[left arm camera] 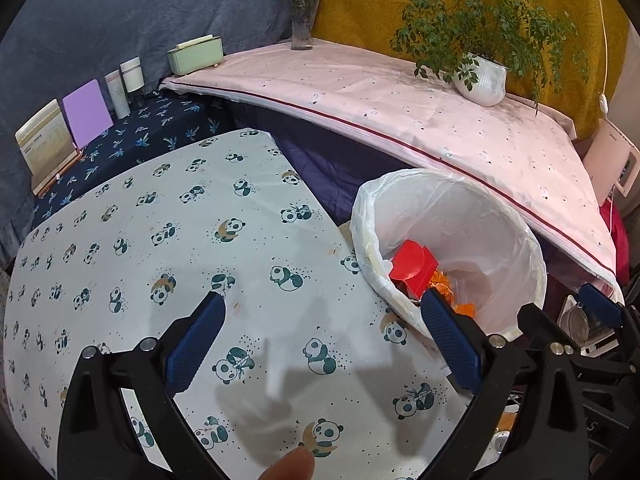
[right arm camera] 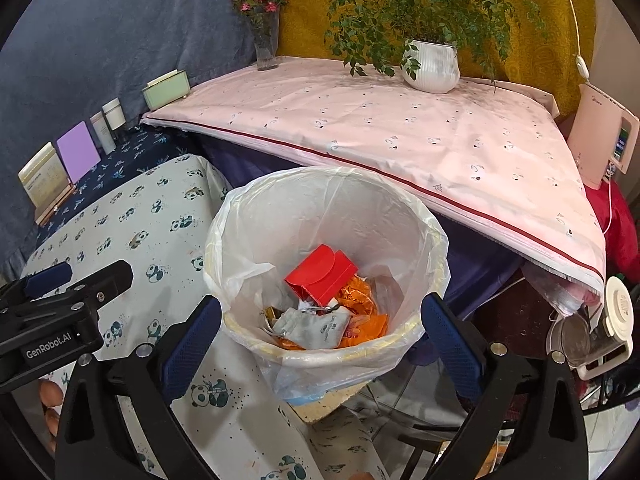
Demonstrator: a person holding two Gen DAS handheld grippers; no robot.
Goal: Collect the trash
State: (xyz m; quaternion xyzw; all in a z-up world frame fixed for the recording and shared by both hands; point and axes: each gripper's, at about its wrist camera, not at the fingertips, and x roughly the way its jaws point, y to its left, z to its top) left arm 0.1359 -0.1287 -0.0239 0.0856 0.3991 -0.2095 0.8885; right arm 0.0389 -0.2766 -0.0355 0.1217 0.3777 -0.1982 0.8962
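A trash bin with a white plastic liner (right arm camera: 332, 200) stands beside the panda-print table (right arm camera: 132, 240). Inside lie a red box (right arm camera: 320, 276), orange wrappers (right arm camera: 360, 300) and a grey pouch (right arm camera: 316, 326). My right gripper (right arm camera: 320, 320) is open and empty, its fingers either side of the bin's near rim, above it. My left gripper (left arm camera: 324, 316) is open and empty over the panda-print table (left arm camera: 160, 220), with the bin (left arm camera: 460, 216) at its right finger. The red box (left arm camera: 412, 268) shows there too. The left gripper also shows at the left of the right wrist view (right arm camera: 60, 300).
A pink-covered surface (right arm camera: 400, 128) behind the bin carries a potted plant (right arm camera: 432, 64) and a flower vase (right arm camera: 266, 48). A green box (right arm camera: 166, 90), jars and cards stand on a dark blue cloth at the left. A pink appliance (right arm camera: 604, 136) stands at the right.
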